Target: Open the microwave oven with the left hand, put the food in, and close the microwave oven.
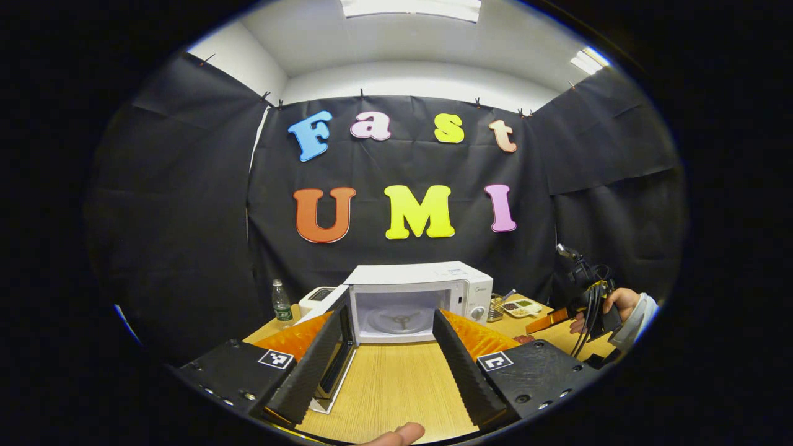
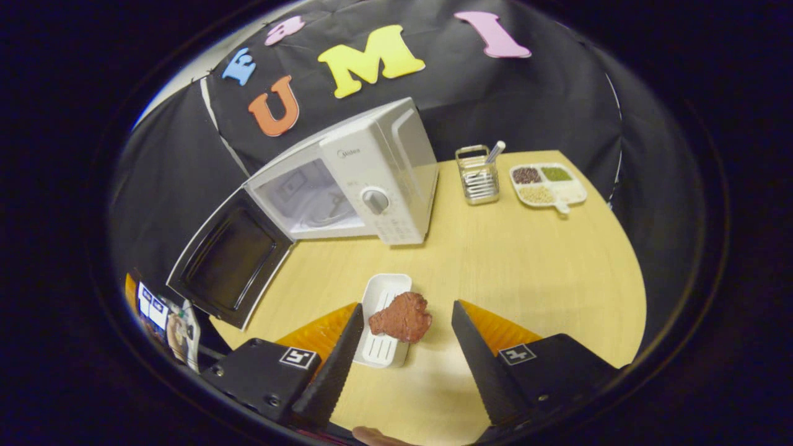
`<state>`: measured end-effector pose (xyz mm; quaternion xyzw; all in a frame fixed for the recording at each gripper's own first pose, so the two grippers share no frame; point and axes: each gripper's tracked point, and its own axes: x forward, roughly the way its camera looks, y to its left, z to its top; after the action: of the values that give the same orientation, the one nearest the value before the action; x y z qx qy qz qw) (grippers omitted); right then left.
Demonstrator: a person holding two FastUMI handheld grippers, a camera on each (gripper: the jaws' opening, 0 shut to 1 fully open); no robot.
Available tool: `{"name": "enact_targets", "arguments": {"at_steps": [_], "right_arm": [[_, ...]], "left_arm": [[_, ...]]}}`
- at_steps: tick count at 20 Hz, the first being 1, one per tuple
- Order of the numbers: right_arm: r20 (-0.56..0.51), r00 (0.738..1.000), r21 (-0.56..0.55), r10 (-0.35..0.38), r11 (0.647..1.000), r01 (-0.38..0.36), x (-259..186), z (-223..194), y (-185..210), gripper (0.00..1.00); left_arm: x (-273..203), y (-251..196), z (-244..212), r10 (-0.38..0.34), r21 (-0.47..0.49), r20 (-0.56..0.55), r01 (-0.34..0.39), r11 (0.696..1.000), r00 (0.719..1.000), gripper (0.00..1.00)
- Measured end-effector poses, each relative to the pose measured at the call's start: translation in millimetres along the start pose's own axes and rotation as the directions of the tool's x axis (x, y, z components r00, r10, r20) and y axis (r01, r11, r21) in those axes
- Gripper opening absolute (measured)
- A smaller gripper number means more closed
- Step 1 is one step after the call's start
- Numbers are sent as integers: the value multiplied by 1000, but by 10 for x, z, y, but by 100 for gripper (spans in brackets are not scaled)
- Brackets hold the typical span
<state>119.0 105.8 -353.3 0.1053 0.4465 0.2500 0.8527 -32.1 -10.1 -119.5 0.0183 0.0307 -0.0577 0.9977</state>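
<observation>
Left gripper view has the left gripper (image 1: 391,347) hanging over the wooden table (image 1: 396,384) with its jaws spread wide and nothing between them. Dead ahead of the fingers sits the white microwave (image 1: 421,300), door (image 1: 331,347) swung open toward the left finger, so you can see straight into the cavity and the turntable inside. The door's edge runs down just beside the left finger; I can't tell if they touch. Off past the left finger there's a water bottle (image 1: 282,303) and some small white appliance (image 1: 317,298) tucked beside the microwave. Out to the right, a hand (image 1: 610,310) holds the other gripper, cables hanging off it.

Right gripper view is where the food is — a reddish-brown chunk of meat (image 2: 401,318) lying half on a small white tray (image 2: 383,319), hanging over the tray's right edge. The right gripper (image 2: 406,322) is open too, fingers on either side of the meat and tray with a gap on both sides, gripping nothing. The tray is closer to the left finger. Farther ahead is the microwave again, door open and empty inside, well apart from the food. Ahead and to the right stand a wire utensil holder (image 2: 478,176) and a divided dish of grains (image 2: 548,184), near each other.
</observation>
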Motion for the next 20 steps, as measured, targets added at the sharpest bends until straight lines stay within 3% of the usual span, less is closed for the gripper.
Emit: {"name": "enact_targets", "arguments": {"at_steps": [3, 4, 5, 8, 9, 15, 18, 20], "right_arm": [[-68, 992, 110, 106, 989, -98, 206, -94, 2, 72], [-82, 989, 148, 120, 983, -107, 273, -134, -29, 81], [-92, 987, 178, 132, 977, -114, 342, -161, -61, 72], [-98, 979, 319, 178, 937, -139, 398, -197, -37, 27], [-90, 982, 304, 164, 944, -130, 318, -180, -24, 16], [9, 998, 45, 56, 997, -57, -177, -167, 242, 14], [86, 996, -120, -7, 993, 18, -457, -113, 412, 14], [153, 987, -230, -50, 970, 85, -616, -80, 561, 14]], "left_arm": [[-17, -21, 40, 10, -4, 11, -10, 1000, 1000, 92], [-14, -37, 43, 12, -10, 11, -12, 1000, 1000, 92], [-6, -44, 39, 14, -15, 10, -14, 1000, 1000, 92], [18, -37, 41, 26, -16, -10, -27, 1000, 1000, 92], [12, -43, 72, 27, -11, -15, -28, 1000, 1000, 92], [-167, -34, 279, 20, -37, 29, -19, 999, 999, 92], [-293, 50, 296, 27, -51, 39, -25, 998, 999, 92], [-333, 148, 311, 44, -60, 40, -42, 997, 998, 92]]}}
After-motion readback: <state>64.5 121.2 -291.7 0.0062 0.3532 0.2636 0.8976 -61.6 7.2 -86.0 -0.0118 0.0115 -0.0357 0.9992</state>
